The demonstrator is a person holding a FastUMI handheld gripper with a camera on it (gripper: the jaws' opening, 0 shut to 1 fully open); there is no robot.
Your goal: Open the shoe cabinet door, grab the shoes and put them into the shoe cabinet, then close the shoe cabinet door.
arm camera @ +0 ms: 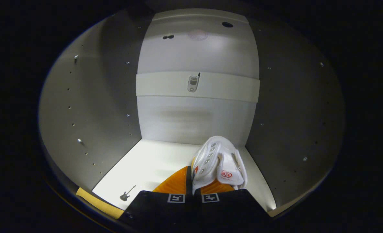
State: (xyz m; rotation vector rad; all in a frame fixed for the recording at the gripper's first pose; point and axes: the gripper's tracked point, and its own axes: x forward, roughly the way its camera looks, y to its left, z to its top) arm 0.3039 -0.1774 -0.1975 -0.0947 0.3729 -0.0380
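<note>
The gripper (193, 181) is inside the shoe cabinet (91, 106), its fingers clamped together on the edge of a white sneaker (219, 160). The sneaker hangs just ahead of the fingers, above the cabinet floor (152, 165), near the right wall. Judged step: placing the shoe. Lower until the sole appears to rest on the floor, keep clear of the shelf rail (230, 87) at the back, then part the fingers and withdraw straight out.
</note>
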